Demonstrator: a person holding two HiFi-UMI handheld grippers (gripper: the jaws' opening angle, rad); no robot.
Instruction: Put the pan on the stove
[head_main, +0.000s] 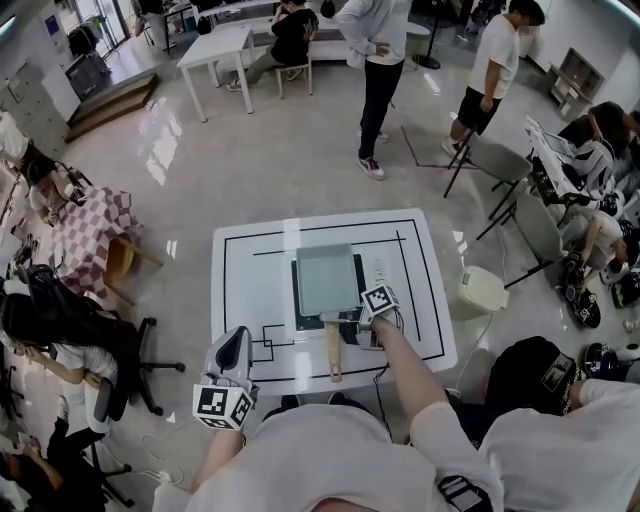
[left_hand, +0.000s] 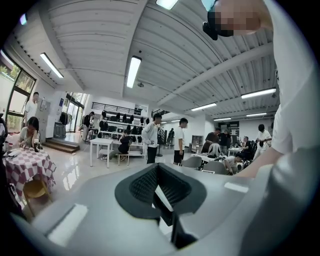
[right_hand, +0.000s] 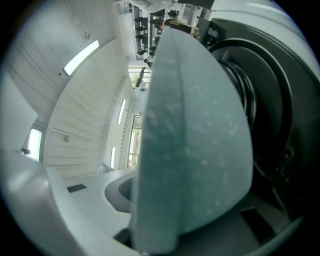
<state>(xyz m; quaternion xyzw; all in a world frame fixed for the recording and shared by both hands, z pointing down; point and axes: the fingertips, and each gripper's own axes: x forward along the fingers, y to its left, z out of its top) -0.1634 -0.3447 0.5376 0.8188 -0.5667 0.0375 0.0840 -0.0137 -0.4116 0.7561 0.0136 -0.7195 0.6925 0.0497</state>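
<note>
Grey pan (head_main: 327, 279) gripped by right tongs (head_main: 362, 314), arm outstretched.

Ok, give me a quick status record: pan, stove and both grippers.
pan: over the stove, handle toward the person
stove: mid table, mostly covered by the pan
right gripper: shut on the pan's near right edge
left gripper: shut, empty, at the table's near left corner
pan resting or lifted: cannot tell

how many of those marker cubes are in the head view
2. One marker cube on the left gripper, off the table's near-left corner; the other on the right gripper, at the pan's near-right corner. None looks hidden.
</note>
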